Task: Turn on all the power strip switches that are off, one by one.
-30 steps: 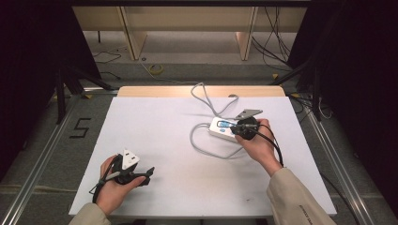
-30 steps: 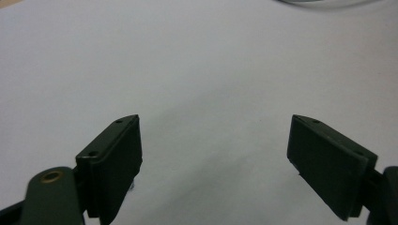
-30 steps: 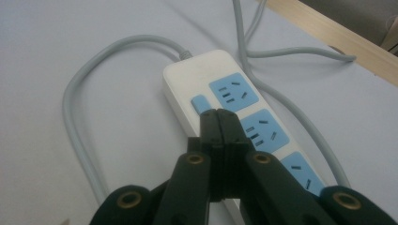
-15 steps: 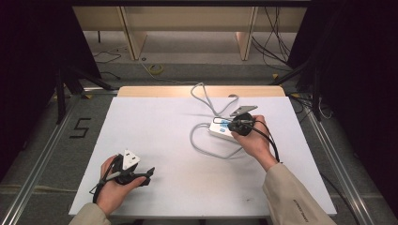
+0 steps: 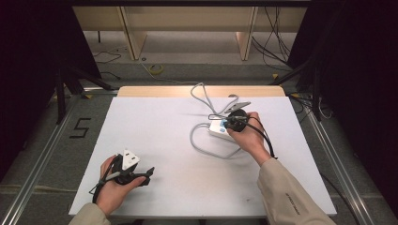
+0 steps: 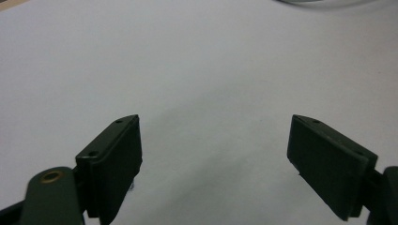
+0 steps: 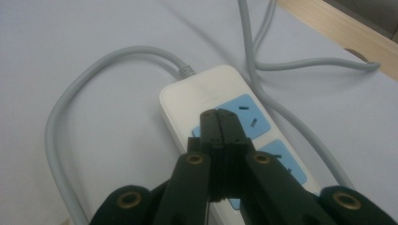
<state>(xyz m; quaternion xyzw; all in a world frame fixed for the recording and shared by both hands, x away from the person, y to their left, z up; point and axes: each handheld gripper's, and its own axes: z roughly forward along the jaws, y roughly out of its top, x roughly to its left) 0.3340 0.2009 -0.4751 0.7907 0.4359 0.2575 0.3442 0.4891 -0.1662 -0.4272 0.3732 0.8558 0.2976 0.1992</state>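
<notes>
Right tongs [image 7: 219, 123], pressed together, sit over the white plastic power strip with blue sockets [image 7: 220, 93]; left tongs [image 6: 213, 154], well apart from it, are spread above the white worktop [image 6: 187, 61].

**Right gripper over the power strip**

From above I see my right gripper [image 5: 226, 123] poised over the white power strip [image 5: 219, 129], whose grey cable [image 5: 197, 145] loops across the white tabletop [image 5: 159, 122]. My left gripper [image 5: 149, 171] rests near the front edge, well apart from the strip.

Your left gripper [image 5: 141, 174] rests low by your left hand [image 5: 112, 185] with jaws wide apart, while your right gripper [image 7: 219, 123] is pressed fully closed.
</notes>
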